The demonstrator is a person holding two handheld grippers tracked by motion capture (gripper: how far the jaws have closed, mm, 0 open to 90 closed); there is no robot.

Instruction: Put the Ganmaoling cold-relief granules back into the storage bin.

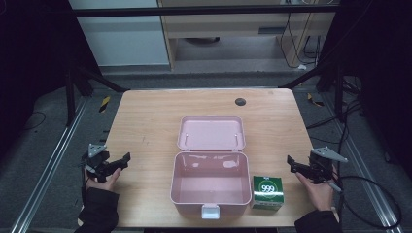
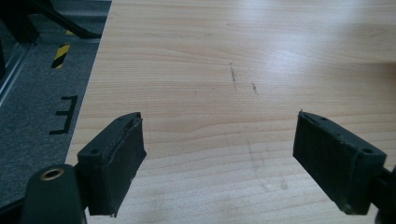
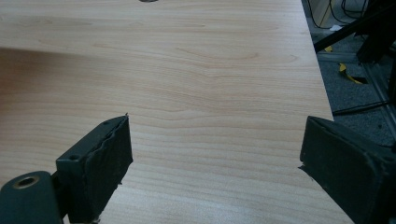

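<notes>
— What sits at nine o'clock on the desk (image 1: 145, 121)?
— The left gripper (image 1: 116, 164), fingers spread wide, holding nothing.
— And at the centre?
— A pink box (image 1: 210, 187), empty, its lid (image 1: 212, 133) swung flat toward twelve o'clock, white latch (image 1: 210, 211) at six; its long axis runs nine to three.
— Beside it?
— A green carton (image 1: 267, 192) marked 999, touching its right wall. At three o'clock the right gripper (image 1: 297, 166) gapes wide, empty.

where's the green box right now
In the high view the green box stands on the table's near right, beside the open pink case.
</notes>
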